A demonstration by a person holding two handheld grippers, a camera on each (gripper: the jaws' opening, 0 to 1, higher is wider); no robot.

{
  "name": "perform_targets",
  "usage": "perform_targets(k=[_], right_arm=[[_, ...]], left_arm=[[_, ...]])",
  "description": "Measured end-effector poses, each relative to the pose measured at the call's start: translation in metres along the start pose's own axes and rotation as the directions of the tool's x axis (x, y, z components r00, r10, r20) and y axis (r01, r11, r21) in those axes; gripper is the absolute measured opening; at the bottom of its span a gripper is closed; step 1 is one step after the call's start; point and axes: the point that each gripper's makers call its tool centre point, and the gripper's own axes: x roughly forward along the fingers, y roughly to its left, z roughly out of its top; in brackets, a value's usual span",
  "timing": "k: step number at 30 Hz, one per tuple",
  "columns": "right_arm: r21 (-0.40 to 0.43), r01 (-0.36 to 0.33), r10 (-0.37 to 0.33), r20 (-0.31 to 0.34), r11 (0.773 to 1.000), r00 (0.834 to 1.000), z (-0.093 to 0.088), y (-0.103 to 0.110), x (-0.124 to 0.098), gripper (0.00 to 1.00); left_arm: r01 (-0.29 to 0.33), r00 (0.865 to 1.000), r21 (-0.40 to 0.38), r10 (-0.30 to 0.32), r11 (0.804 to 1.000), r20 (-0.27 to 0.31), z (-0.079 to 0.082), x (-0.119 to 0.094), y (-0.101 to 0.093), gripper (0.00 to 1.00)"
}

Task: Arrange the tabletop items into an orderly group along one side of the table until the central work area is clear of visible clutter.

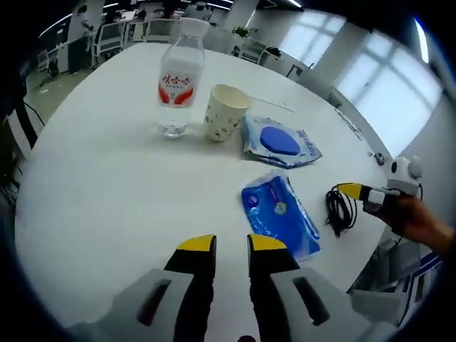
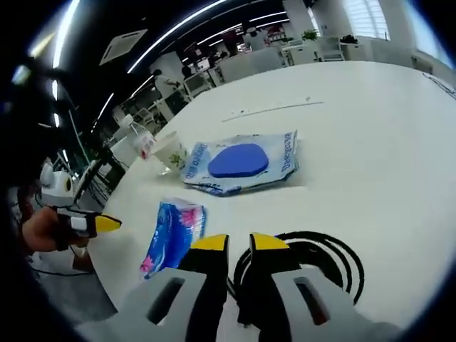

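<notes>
Across the left gripper view spreads a round white table (image 1: 92, 206) in an open office, with desks and chairs at the far end and bright windows along the right. Toward the far side stands a clear water bottle (image 1: 179, 78) with a red and white label, upright, and just beside it to the right a paper cup (image 1: 225, 112), also upright. Next to the cup lies a flat white packet with a blue oval (image 1: 279, 141), and nearer the camera, apart from it, a blue packet (image 1: 279, 214) lying flat. A coil of black cable (image 1: 340, 211) sits at the table's right edge. The left gripper (image 1: 231, 246) hangs low over bare tabletop, its yellow-tipped jaws a narrow gap apart with nothing between them. From the right comes the right gripper (image 1: 350, 190), held in a hand (image 1: 420, 222), its tip just above the cable.

Over in the right gripper view, the same white tabletop (image 2: 370, 128) runs away to rows of desks under long ceiling lights. The right gripper (image 2: 239, 244) is over the cable (image 2: 313, 260), whose loops curl around and behind the jaws; these stand close together, and I cannot tell whether they pinch a strand. Left of it lies the blue packet (image 2: 174, 231), beyond that the packet with the blue oval (image 2: 242, 164), then the cup (image 2: 169, 151) and bottle (image 2: 139, 139) at the far left edge. The left gripper (image 2: 107, 224) pokes in from the left in a hand (image 2: 43, 229).
</notes>
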Motion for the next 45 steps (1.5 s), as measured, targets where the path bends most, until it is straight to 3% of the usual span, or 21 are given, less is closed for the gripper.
perform_targets(k=[5,12,16,25,36,39,45], right_arm=[[0.014,0.010,-0.010,0.004,1.000,1.000,-0.017,0.010,-0.011,0.10],[0.024,0.020,-0.021,0.024,1.000,1.000,-0.027,0.024,-0.026,0.11],[0.018,0.020,-0.021,0.029,1.000,0.999,-0.033,0.036,-0.033,0.13],[0.004,0.014,-0.014,0.026,1.000,1.000,-0.045,0.057,-0.038,0.16],[-0.013,-0.018,0.018,0.001,1.000,1.000,-0.055,0.084,-0.029,0.24],[-0.022,-0.035,0.035,-0.023,0.999,0.999,-0.061,0.094,-0.023,0.30],[0.054,-0.014,0.019,-0.091,0.998,0.996,-0.081,0.104,-0.010,0.35]], left_arm=[[0.001,1.000,0.031,-0.001,1.000,0.001,-0.010,-0.015,0.007,0.17],[0.003,1.000,0.073,-0.005,0.997,0.021,-0.013,-0.036,0.015,0.20],[-0.013,1.000,0.137,0.010,0.990,0.025,-0.017,-0.047,0.018,0.22],[0.005,0.999,0.152,-0.012,0.988,0.045,-0.025,-0.061,0.021,0.26],[0.003,0.998,0.146,-0.012,0.989,0.058,-0.032,-0.072,0.028,0.28],[0.003,0.998,0.139,-0.012,0.990,0.063,-0.033,-0.075,0.028,0.28],[0.007,0.996,0.112,-0.017,0.994,0.091,-0.028,-0.080,0.027,0.26]])
